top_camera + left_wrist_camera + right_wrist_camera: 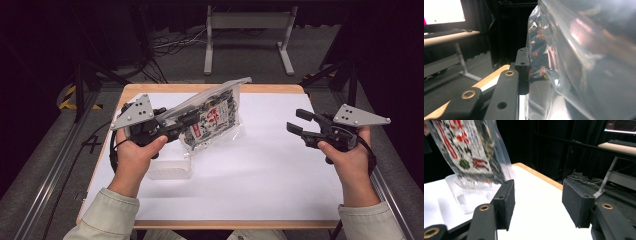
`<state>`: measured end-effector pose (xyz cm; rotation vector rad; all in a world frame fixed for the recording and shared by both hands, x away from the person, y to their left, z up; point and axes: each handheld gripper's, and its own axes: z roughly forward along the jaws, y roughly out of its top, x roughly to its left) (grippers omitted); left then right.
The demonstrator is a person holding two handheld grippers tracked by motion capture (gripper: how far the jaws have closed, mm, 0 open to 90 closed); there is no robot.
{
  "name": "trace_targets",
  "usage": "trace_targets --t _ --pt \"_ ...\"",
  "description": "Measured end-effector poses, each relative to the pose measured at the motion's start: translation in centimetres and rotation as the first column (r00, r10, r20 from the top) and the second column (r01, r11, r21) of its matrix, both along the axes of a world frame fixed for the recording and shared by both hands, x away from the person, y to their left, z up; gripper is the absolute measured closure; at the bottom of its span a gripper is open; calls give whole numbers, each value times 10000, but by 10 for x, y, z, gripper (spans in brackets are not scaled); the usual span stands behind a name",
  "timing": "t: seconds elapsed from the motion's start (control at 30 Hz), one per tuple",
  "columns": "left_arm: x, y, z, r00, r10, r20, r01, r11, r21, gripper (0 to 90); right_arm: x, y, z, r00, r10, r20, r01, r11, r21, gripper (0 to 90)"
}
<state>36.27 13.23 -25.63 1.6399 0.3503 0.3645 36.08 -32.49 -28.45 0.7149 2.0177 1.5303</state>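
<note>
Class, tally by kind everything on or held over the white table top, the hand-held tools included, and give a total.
Clear printed bag, held up in the left tool: 1
Clear plastic tub on the table: 1
Hand-held tools, left and right tool: 2
Total: 4

Bright even light on the white table (260, 165), dark surroundings, soft shadows, glare on the blurred plastic bag (584, 57), glowing monitor (442, 11).
</note>
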Motion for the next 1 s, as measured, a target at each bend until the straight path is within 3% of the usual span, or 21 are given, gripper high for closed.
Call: trace_targets --t 0.37,0.5,0.6,1.0 --pt "11 18 10 9969 735 -292 -727 9970 273 730 1 -9 -27 9988 -380 -300 383 9992 87 405" --pt "14 24 13 9954 892 -340 -880 9955 357 730 3 -10 -40 9962 -794 -351 784 9965 -290 398" --pt "17 30 13 9938 1032 -405 -1017 9940 395 730 4 -10 -47 9950 -891 -442 878 9957 -310 396" --pt "28 45 11 9834 1685 -676 -1649 9848 548 730 6 -10 -58 9936 -918 -662 887 9949 -486 401"
